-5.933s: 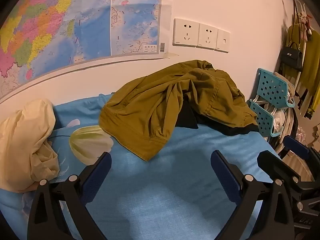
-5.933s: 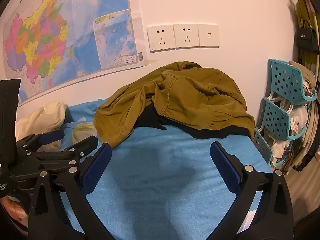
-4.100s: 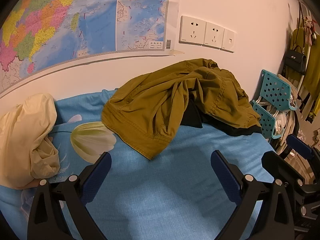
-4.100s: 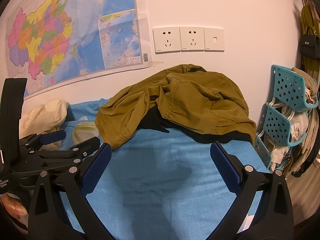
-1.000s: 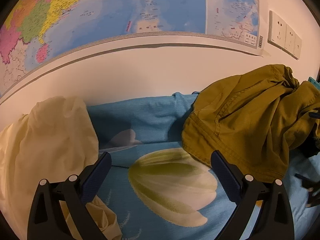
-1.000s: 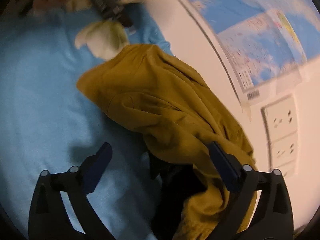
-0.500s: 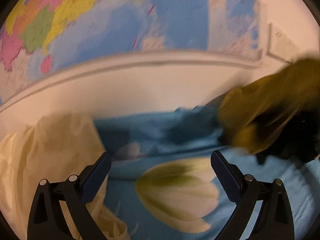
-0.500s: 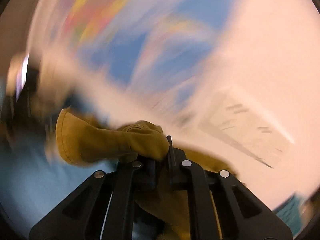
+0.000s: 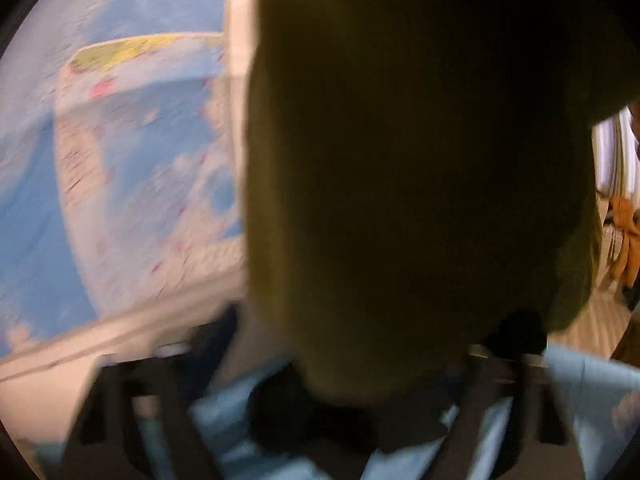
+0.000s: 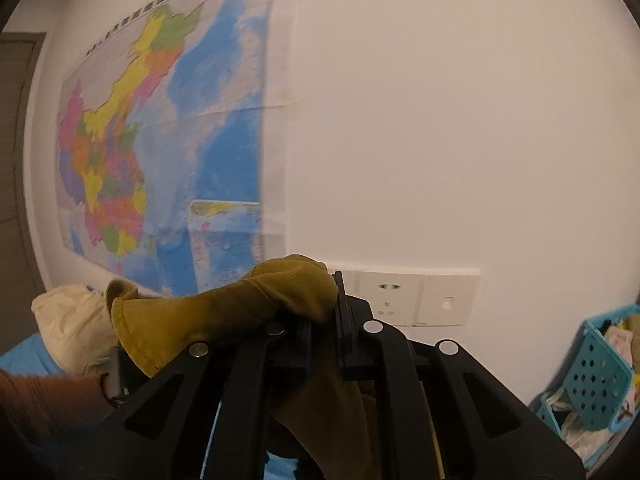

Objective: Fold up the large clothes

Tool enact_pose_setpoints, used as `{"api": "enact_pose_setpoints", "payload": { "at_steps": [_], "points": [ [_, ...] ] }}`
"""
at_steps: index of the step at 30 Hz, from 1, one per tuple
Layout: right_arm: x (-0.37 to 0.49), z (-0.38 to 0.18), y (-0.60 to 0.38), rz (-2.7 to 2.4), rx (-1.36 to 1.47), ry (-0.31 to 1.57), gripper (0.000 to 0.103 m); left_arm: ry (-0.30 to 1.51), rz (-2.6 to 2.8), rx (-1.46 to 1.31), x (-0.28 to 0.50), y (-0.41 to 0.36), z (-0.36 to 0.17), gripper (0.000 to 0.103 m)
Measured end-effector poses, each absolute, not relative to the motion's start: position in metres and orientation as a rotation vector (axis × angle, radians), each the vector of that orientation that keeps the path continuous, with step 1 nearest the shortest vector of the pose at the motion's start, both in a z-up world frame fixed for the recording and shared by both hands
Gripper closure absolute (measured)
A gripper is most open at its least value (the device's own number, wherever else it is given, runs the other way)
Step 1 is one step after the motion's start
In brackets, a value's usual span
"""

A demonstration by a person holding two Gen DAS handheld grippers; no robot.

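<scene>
The olive-green garment (image 10: 224, 312) is lifted off the bed. My right gripper (image 10: 324, 312) is shut on a bunched fold of it, and the rest hangs down behind the fingers. In the left wrist view, which is blurred, the same garment (image 9: 420, 180) hangs close in front of the camera and fills most of the picture. My left gripper (image 9: 356, 352) has the cloth's lower end between its fingers. Its jaws are closing, and the fingers (image 9: 208, 344) still look apart from the cloth. A black cloth (image 9: 312, 420) shows beneath the garment.
A wall map (image 10: 160, 152) and white sockets (image 10: 404, 296) are straight ahead. A teal basket (image 10: 592, 372) of clothes stands at the right. A cream cloth (image 10: 68, 328) lies on the blue bedsheet (image 10: 20, 360) at the left. A brown sleeve (image 10: 44, 412) reaches in low left.
The right gripper closed on the olive garment and lifted it high toward the wall. The left gripper swung right to the hanging garment, which now blocks its view.
</scene>
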State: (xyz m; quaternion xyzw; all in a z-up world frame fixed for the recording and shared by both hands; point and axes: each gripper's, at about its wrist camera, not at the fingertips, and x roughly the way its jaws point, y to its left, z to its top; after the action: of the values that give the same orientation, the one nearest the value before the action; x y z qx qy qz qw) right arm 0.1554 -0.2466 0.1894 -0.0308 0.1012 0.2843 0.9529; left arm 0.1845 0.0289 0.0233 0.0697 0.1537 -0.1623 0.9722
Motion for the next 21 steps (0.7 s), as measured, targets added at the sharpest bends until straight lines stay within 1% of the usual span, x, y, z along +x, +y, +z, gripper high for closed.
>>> {"api": "enact_pose_setpoints", "payload": {
  "at_steps": [1, 2, 5, 7, 10, 13, 16, 19, 21],
  "points": [
    [0.155, 0.191, -0.254, 0.564, -0.046, 0.201, 0.095, 0.316, -0.328, 0.126, 0.193, 0.026, 0.026, 0.093],
    [0.153, 0.193, -0.264, 0.554, -0.034, 0.197, 0.095, 0.341, -0.335, 0.105, 0.202, 0.022, 0.033, 0.098],
    [0.145, 0.21, -0.288, 0.508, 0.0, 0.167, 0.096, 0.291, -0.325, 0.141, 0.199, 0.005, 0.064, 0.099],
    [0.132, 0.231, -0.304, 0.487, 0.015, 0.125, 0.096, 0.238, -0.347, 0.158, 0.188, -0.008, 0.099, 0.099],
    [0.094, 0.287, -0.33, 0.431, 0.002, 0.008, 0.096, 0.127, -0.352, 0.156, 0.164, -0.02, 0.15, 0.099],
    [0.048, 0.341, -0.355, 0.403, 0.021, -0.104, 0.096, -0.021, -0.36, 0.126, 0.124, -0.023, 0.215, 0.099],
    [0.002, 0.378, -0.369, 0.394, 0.02, -0.194, 0.097, -0.167, -0.349, 0.131, 0.06, -0.016, 0.273, 0.099],
    [-0.05, 0.403, -0.374, 0.41, 0.003, -0.261, 0.097, -0.252, -0.332, 0.171, -0.01, 0.003, 0.3, 0.099],
    [-0.084, 0.411, -0.372, 0.447, -0.009, -0.282, 0.096, -0.267, -0.321, 0.192, -0.054, 0.02, 0.301, 0.098]
  ]
}}
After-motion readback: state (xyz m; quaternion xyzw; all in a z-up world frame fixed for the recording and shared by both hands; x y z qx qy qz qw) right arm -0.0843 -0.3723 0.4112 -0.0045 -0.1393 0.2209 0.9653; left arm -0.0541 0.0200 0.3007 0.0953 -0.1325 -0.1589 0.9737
